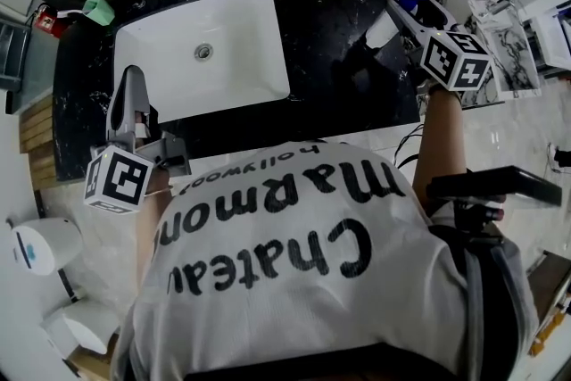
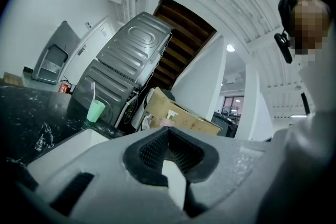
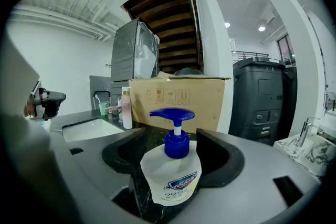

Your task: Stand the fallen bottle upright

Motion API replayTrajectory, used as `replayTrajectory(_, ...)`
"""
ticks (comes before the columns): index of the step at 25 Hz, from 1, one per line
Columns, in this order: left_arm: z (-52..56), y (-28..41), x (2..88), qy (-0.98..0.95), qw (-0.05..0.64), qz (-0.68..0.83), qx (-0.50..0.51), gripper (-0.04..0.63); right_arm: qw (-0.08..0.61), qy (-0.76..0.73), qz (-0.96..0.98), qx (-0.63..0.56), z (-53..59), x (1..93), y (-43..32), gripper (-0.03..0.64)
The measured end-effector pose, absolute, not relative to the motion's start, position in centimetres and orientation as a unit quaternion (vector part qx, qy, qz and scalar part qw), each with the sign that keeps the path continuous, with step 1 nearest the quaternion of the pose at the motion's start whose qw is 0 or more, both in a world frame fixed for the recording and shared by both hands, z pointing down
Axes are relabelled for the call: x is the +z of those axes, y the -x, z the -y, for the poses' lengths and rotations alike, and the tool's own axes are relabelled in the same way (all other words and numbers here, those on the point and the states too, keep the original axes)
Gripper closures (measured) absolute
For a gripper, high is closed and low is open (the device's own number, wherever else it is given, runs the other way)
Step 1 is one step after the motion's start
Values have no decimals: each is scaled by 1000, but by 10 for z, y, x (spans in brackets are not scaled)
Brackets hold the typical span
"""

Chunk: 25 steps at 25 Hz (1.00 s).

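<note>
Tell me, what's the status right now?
Left hand-held gripper shut, empty. Right hand-held gripper open around white pump bottle with blue top, standing upright. Brown cardboard box behind, apart.

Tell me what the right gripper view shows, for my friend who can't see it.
A white soap bottle with a blue pump stands upright on the black counter, between the open jaws of the right gripper, with a gap at each side. Behind it are a cardboard box and, to the left, a white sink.
</note>
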<state>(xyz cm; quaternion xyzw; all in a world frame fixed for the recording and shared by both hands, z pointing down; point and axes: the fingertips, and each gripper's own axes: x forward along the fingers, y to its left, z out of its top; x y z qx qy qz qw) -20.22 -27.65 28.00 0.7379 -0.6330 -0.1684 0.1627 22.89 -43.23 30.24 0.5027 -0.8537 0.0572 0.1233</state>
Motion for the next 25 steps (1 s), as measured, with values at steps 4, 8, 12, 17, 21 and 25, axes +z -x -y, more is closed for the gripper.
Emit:
replayTrajectory(4,281,198,283,-747,166,622,-164,581,120,-519,844,65,428,304,-240,357)
replayTrajectory(8,286,193,287,-754,174,613,-159,581,110,-531,837,75,422,305,-250,354)
replayTrajectory(12,289,187,292,-762,183,603,-148,581,97,-541,832,82,415,302,-254,354)
replayTrajectory(17,291,184,309,-762,214,593,-149,581,92,-537,834,87,401,302,-244,354)
replayTrajectory(21,293,174,309,-771,223,576,-152,581,66,-543,832,98,381,291,-245,355)
replayTrajectory(25,282,137,304,-788,215,554,-162,581,34,-550,830,84,347,282,-269,400)
